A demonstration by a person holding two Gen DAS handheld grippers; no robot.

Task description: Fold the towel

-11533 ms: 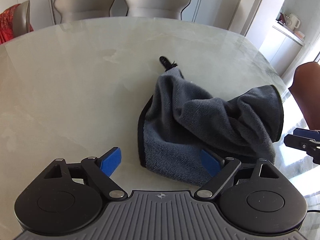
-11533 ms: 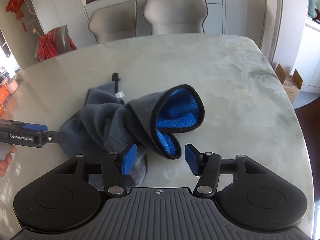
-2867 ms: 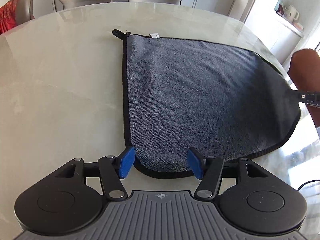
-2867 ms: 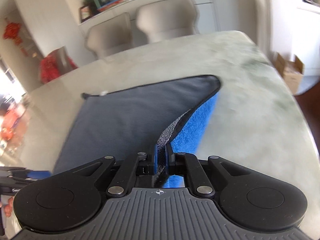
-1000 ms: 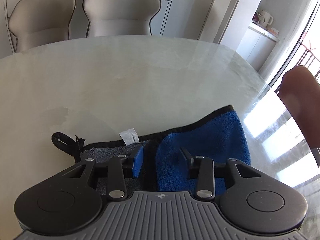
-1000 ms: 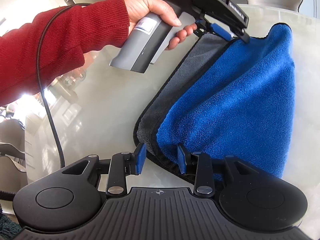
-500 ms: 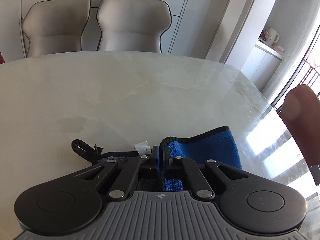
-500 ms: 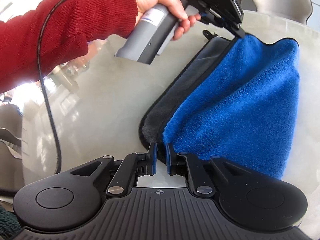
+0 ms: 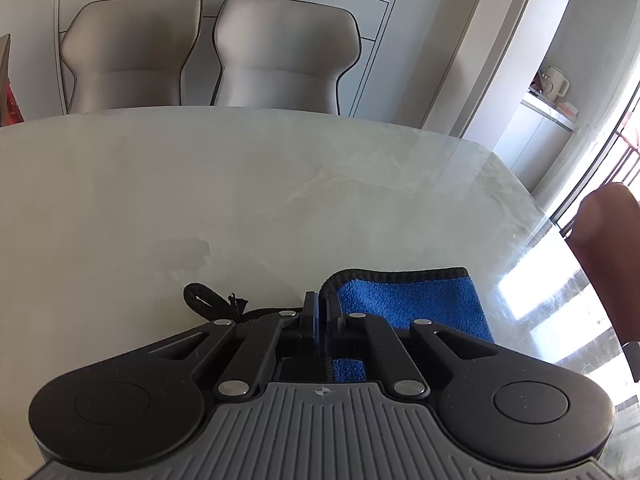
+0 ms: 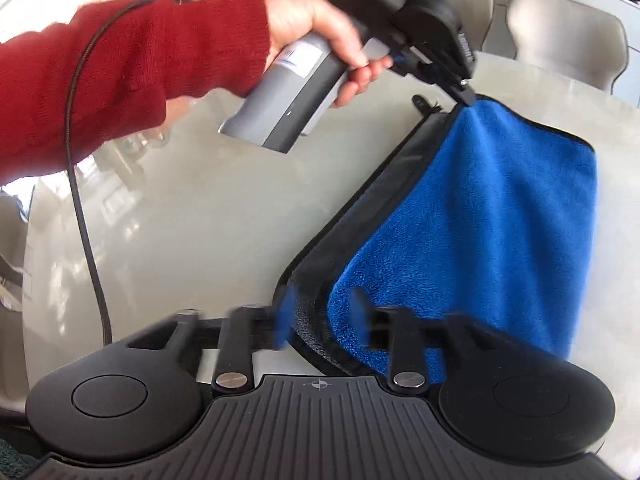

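The towel [image 10: 480, 232] lies folded on the marble table [image 9: 200, 184], blue side up over a grey layer with black trim. My left gripper [image 9: 322, 308] is shut on the towel's far corner [image 9: 404, 300] and lifts it slightly; it also shows in the right wrist view [image 10: 466, 98], held by a hand in a red sleeve. A black hanging loop [image 9: 200, 300] sits beside that corner. My right gripper [image 10: 324, 312] is open, blurred by motion, its jaws astride the towel's near corner.
Two grey chairs [image 9: 208, 56] stand behind the table's far edge. A brown chair back [image 9: 612, 248] is at the right edge. A black cable [image 10: 80, 160] hangs from the left gripper across the table's left side.
My right gripper has opened and let go of the towel's near corner. My left gripper stays shut on the far corner and has risen slightly.
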